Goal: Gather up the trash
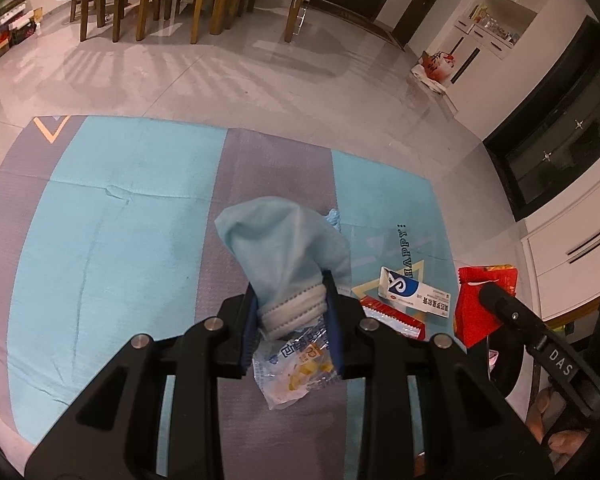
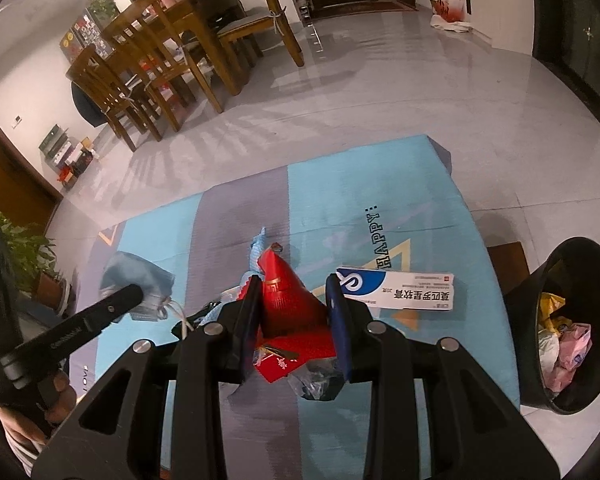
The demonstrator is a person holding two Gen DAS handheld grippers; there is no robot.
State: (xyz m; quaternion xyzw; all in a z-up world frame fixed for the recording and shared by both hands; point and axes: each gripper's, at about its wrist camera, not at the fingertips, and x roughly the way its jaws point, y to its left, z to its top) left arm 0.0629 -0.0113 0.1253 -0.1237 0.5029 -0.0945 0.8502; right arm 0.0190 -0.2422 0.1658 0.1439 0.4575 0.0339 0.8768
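My left gripper (image 1: 290,294) is shut on a crumpled light-blue face mask (image 1: 280,244), held above the blue and grey mat (image 1: 120,220). A clear plastic wrapper (image 1: 296,368) lies under its jaws. My right gripper (image 2: 294,292) is shut on a red paper box (image 2: 290,300), which also shows at the right in the left wrist view (image 1: 476,300). A white and blue medicine box (image 2: 396,290) lies on the mat just right of it. A black trash bin (image 2: 568,332) with trash inside stands on the floor at the right.
A red and clear wrapper (image 1: 392,316) lies beside the medicine box (image 1: 416,292). Wooden chairs and a dining table (image 2: 172,48) stand beyond the mat. White cabinets (image 1: 572,240) line the right wall. A potted plant (image 2: 28,256) stands at the left.
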